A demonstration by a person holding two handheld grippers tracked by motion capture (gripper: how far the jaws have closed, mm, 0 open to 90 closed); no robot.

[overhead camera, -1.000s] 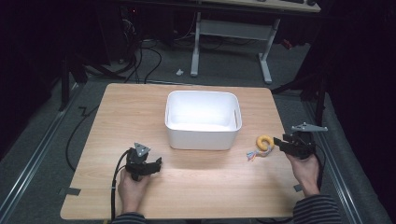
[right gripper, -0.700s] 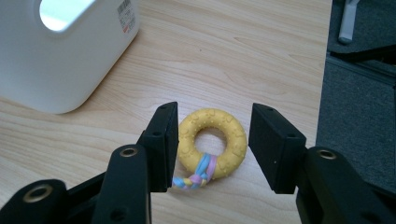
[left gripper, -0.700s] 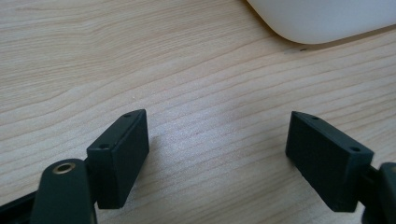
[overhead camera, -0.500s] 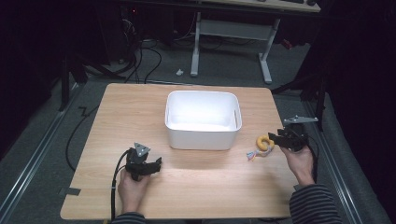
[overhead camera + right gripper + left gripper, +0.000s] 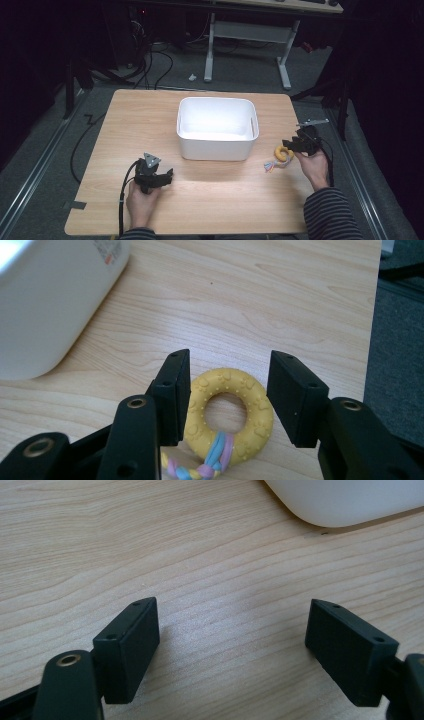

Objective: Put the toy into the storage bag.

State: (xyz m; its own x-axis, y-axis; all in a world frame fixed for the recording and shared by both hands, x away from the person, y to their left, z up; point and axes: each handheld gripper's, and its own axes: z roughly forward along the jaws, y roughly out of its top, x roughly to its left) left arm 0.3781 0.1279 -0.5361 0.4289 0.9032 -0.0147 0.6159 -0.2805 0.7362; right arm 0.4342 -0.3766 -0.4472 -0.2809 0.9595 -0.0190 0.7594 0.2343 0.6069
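Near left, the left gripper (image 5: 159, 179) rests on the light wooden tabletop (image 5: 225, 200), jaws wide open — nothing between them. Farther right, the right gripper (image 5: 227, 390) straddles the yellow rubber ring toy with a pastel rope tail (image 5: 227, 415), jaws open — the toy lies right of the white plastic tub (image 5: 217, 127).

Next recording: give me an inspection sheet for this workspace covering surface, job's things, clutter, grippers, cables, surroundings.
Surface: light wooden table, bare grain.
Job's things: yellow ring toy with a pastel braided cord, lying flat right of the white bin; bin looks empty.
Clutter: nothing seen.
Grippers: right hand-held gripper straddles the ring, jaws either side, pads not clearly pressing; left hand-held gripper open over bare wood near the bin's corner.
Cables: black cable trails from the left gripper.
Surroundings: dark room, desk frame and floor cables behind.
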